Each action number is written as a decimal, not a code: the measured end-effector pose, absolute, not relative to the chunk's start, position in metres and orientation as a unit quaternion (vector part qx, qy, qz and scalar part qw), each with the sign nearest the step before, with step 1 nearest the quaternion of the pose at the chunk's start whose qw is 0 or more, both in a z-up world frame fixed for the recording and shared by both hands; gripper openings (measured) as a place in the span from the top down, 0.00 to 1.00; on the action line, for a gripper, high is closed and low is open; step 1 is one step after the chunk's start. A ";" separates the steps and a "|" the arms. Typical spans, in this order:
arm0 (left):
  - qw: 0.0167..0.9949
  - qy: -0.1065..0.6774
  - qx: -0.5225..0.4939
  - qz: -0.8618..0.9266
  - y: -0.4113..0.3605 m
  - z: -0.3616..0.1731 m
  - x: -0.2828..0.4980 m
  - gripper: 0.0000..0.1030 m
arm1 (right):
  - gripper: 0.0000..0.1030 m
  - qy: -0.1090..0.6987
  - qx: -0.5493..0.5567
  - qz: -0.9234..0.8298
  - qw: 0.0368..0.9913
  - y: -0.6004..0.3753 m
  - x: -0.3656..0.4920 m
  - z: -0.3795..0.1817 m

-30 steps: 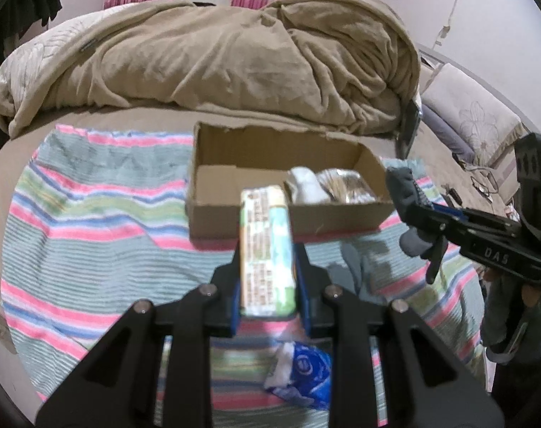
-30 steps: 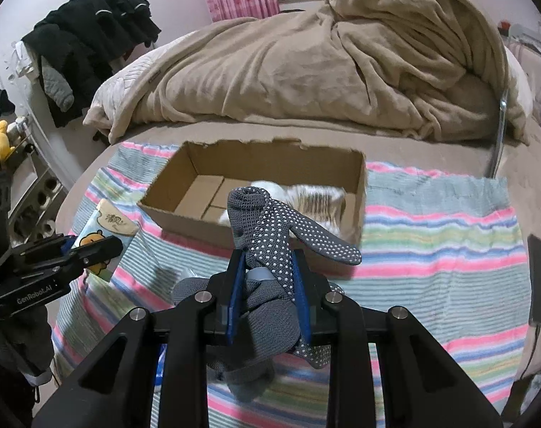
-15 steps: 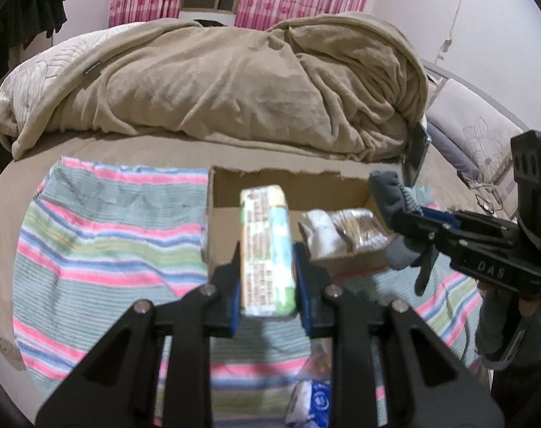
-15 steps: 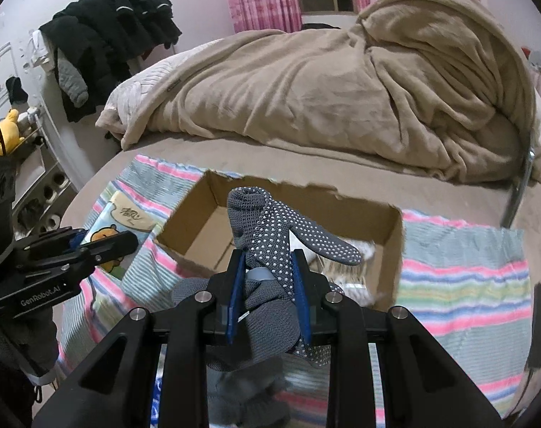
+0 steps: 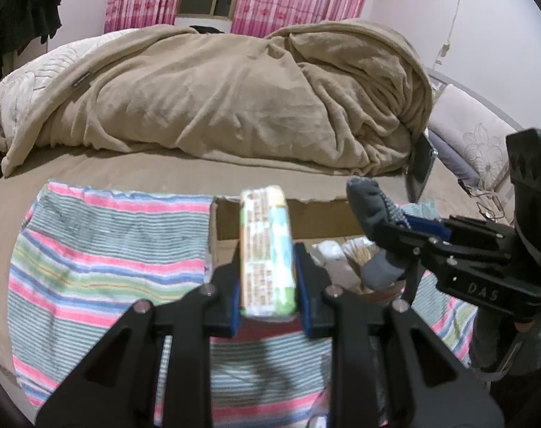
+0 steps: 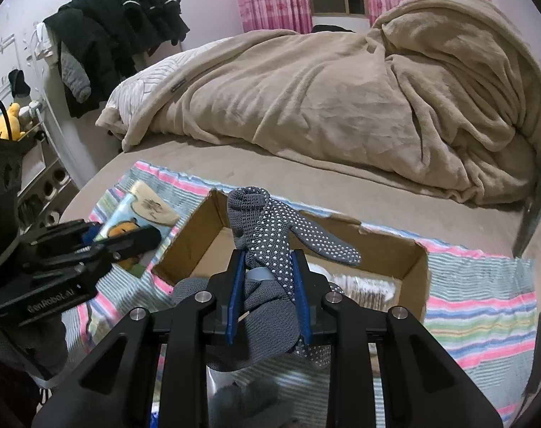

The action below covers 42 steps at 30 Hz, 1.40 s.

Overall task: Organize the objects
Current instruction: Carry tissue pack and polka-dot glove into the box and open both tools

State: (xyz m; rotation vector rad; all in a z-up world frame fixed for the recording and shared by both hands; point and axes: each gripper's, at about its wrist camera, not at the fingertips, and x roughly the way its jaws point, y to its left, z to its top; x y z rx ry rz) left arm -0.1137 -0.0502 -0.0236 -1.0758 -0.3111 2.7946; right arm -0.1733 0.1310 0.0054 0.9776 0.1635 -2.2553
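My left gripper (image 5: 267,306) is shut on a flat snack packet (image 5: 267,249) with a cartoon print, held upright in the air before the open cardboard box (image 5: 320,217). My right gripper (image 6: 267,299) is shut on a grey dotted work glove (image 6: 270,235) and holds it over the box's (image 6: 199,242) near edge. The box holds a white item (image 5: 329,249) and a silvery packet (image 6: 363,285). In the right wrist view the left gripper (image 6: 124,239) with its packet (image 6: 142,214) is left of the box. In the left wrist view the right gripper (image 5: 395,235) hovers over the box's right part.
The box rests on a striped cloth (image 5: 102,249) spread on a bed. A heaped beige blanket (image 5: 234,100) lies behind. Dark clothes (image 6: 110,46) hang at the left wall. A blue-white wrapper (image 5: 317,417) lies on the cloth below my left gripper.
Both grippers have risen and moved toward the box with their loads. The box now sits lower and closer in both views, partly hidden behind the held items.
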 end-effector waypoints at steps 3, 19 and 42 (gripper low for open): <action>0.070 -0.100 -0.364 0.924 -0.050 -0.030 -0.123 0.76 | 0.73 0.060 0.377 -0.862 0.334 0.123 -0.181 0.002; 0.054 -0.096 -0.402 0.909 -0.051 -0.073 -0.165 0.73 | 0.73 0.030 0.419 -0.835 0.355 0.094 -0.219 -0.037; 0.030 -0.092 -0.388 0.917 -0.063 -0.045 -0.119 0.66 | 0.57 0.018 0.421 -0.836 0.352 0.095 -0.205 -0.038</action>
